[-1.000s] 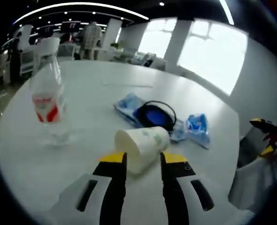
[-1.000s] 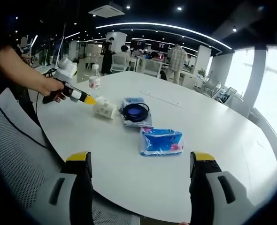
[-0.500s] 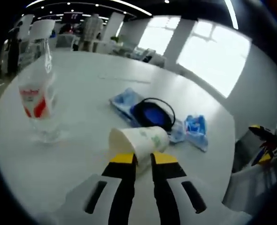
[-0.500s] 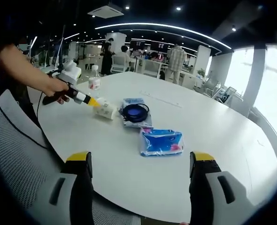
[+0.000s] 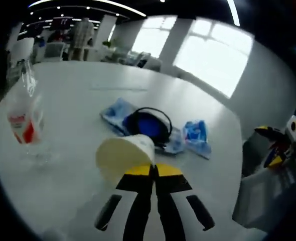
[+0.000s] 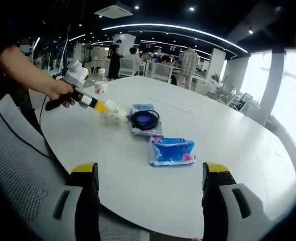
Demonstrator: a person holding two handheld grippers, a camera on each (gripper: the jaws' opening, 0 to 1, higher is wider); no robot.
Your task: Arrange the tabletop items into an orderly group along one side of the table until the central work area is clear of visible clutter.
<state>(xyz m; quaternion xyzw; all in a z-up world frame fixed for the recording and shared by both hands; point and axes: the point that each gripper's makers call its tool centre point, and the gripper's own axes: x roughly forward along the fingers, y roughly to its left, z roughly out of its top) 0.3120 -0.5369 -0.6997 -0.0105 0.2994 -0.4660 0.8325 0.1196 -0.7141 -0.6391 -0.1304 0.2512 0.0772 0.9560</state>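
Observation:
My left gripper (image 5: pixel 153 169) is shut on the rim of a white paper cup (image 5: pixel 124 153), which is tilted with its mouth toward the camera. In the right gripper view, that left gripper (image 6: pixel 100 105) holds the cup (image 6: pixel 116 114) just above the white table (image 6: pixel 228 145), a person's hand behind it. A clear water bottle (image 5: pixel 23 119) with a red label stands to the left. Beyond the cup a black-rimmed blue bowl (image 5: pixel 147 123) rests on a blue pack (image 5: pixel 115 109), with a blue tissue pack (image 5: pixel 195 136) to its right. My right gripper (image 6: pixel 153 175) is open near the table's edge.
The bottle (image 6: pixel 101 87), bowl (image 6: pixel 145 119) and tissue pack (image 6: pixel 172 150) sit in a loose row across the table. A grey mesh chair (image 6: pixel 17 165) stands at the near left edge. People, desks and chairs stand far behind the table.
The left jaws closed from either side of the cup onto its rim, and the cup tipped up off the table. The right gripper stayed where it was.

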